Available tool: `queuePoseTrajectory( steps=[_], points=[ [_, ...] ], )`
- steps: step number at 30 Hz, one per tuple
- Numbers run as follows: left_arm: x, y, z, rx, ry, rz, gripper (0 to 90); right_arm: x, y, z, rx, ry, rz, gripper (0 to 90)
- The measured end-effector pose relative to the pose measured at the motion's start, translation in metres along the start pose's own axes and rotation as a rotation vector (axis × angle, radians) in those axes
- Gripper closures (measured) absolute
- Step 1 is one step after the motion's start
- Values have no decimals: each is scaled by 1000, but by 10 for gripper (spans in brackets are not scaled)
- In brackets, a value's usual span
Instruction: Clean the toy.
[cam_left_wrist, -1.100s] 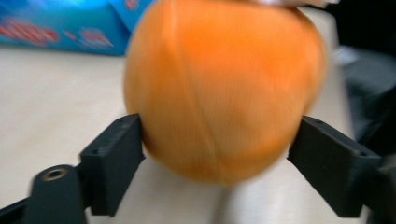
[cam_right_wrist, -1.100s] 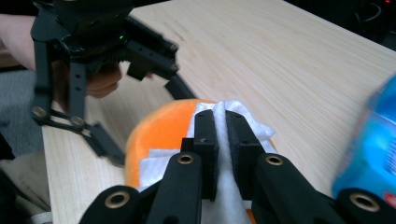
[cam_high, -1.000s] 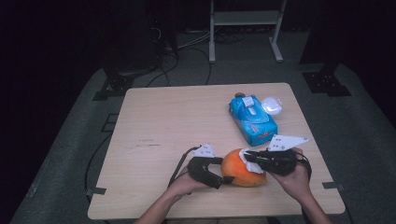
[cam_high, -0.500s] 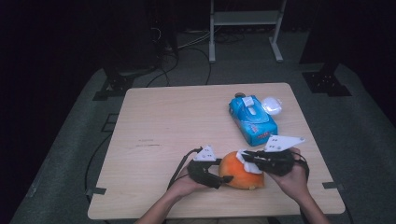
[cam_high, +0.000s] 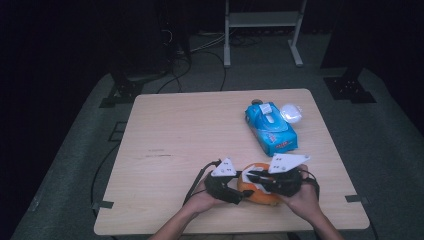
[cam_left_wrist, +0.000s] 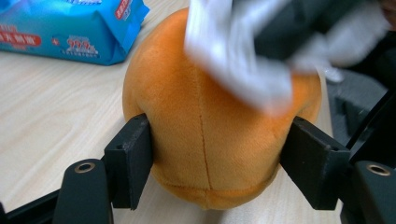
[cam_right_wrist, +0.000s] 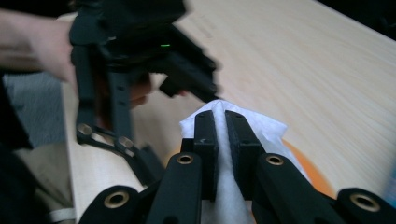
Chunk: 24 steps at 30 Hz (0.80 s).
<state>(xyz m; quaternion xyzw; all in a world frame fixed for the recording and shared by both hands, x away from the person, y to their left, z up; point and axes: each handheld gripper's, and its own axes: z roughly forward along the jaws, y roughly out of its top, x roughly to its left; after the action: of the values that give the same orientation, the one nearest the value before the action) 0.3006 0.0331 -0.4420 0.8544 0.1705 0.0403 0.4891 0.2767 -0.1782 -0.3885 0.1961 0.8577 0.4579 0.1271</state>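
From the high view we see a pale wooden bench (cam_high: 200, 150) on a grey floor in a dark room, with a metal stand (cam_high: 262, 30) behind it. A blue wipes pack (cam_high: 271, 127) lies near the far right edge, just beside a clear plastic lid (cam_high: 291, 113). Our hands meet at the near edge around an orange plush toy (cam_high: 260, 192); the left hand-held gripper (cam_high: 235, 187) is at its left side, the right hand-held gripper (cam_high: 255, 176) lies across its top.

In the left gripper view we have just been closing the jaws, and they now press both flanks of the plush toy (cam_left_wrist: 210, 126), which rests on the bench.

In the right gripper view our jaws clamp a white wipe (cam_right_wrist: 224, 140) over the toy.
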Motion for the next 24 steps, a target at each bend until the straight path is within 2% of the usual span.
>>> queuePoseTrajectory(
  steps=[2, 3, 6, 8, 9, 11, 13, 15, 18, 20, 21, 22, 24],
  points=[
    [0, -2, 0, 8, 11, 20, 302, 5, 3, 5, 27, -14, -34, 830],
    [1, -3, 0, 3, 9, 14, 304, 3, 3, 3, 22, -15, -28, 830],
    [-1, -5, 0, 0, 11, 30, 295, -13, -2, -8, -13, -24, 32, 830],
    [0, -4, 2, -6, 12, 25, 252, -23, -9, -17, -28, -37, 74, 830],
    [1, -3, 3, -14, 11, 9, 202, -26, -13, -19, -34, -30, 99, 830],
    [4, -4, 7, -10, 8, -48, 91, -28, -17, -19, -35, -24, 117, 830],
    [5, -7, 11, -3, -25, -93, 66, -26, -16, -17, -32, -18, 104, 830],
    [5, -7, 13, -4, -57, -115, 96, -21, -13, -13, -20, -18, 79, 830],
    [1, -4, 9, -6, -43, -62, 225, -8, -7, -4, -3, 6, 39, 830],
    [0, -4, 8, 2, -34, -25, 265, 2, -4, 5, 6, 45, 17, 830],
    [0, -4, 7, 8, -29, -10, 272, 6, -2, 9, 20, 42, -6, 830],
    [2, -5, 7, 4, -30, -11, 279, 9, 0, 11, 33, 32, -23, 830],
    [4, -6, 6, 1, -32, -17, 283, 5, 1, 8, 23, 21, -22, 831]
  ],
)
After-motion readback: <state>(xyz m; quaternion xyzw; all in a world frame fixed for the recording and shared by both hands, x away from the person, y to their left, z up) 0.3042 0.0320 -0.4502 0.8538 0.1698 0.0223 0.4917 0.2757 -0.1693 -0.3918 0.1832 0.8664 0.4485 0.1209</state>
